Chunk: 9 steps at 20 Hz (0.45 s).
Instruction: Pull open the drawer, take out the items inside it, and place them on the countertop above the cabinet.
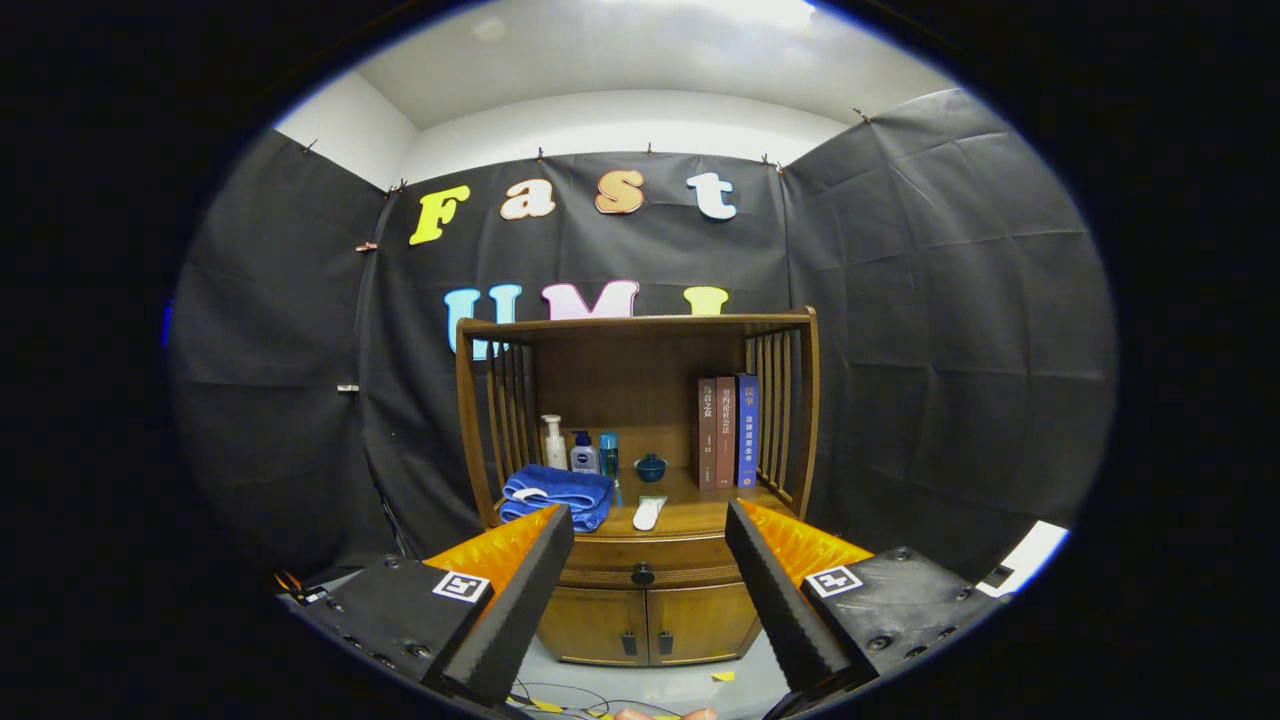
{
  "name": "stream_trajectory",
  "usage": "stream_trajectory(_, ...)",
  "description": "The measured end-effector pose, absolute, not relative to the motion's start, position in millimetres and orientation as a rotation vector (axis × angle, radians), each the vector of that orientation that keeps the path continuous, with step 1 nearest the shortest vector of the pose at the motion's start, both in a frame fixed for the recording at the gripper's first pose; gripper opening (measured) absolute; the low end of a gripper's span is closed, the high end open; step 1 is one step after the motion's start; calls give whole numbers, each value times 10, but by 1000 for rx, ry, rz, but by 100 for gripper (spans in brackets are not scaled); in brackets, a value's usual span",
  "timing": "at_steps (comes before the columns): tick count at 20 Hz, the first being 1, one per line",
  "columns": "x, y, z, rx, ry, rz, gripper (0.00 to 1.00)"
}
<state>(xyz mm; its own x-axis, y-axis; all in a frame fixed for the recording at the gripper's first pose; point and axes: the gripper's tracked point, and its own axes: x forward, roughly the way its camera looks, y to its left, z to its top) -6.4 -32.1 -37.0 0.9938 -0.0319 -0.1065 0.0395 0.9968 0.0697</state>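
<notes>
Gripper view recorded the gripper [648, 525] with fingers spread apart and empty, well short of the wooden cabinet [640, 480], its drawer [640, 560] closed; an off-centre approach risked the fingers missing the small dark knob [642, 574].

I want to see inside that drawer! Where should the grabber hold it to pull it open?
Probably by the small dark knob at the middle of the drawer front, coming straight from the front. It sticks out, so the open gripper, now well back from it, could close its fingers on either side and pull straight back.
</notes>
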Motion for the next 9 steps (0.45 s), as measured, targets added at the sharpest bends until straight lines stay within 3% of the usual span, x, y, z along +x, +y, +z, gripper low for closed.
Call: stream_trajectory(9, -105, -220, -353, 64, 98, -18, 99)
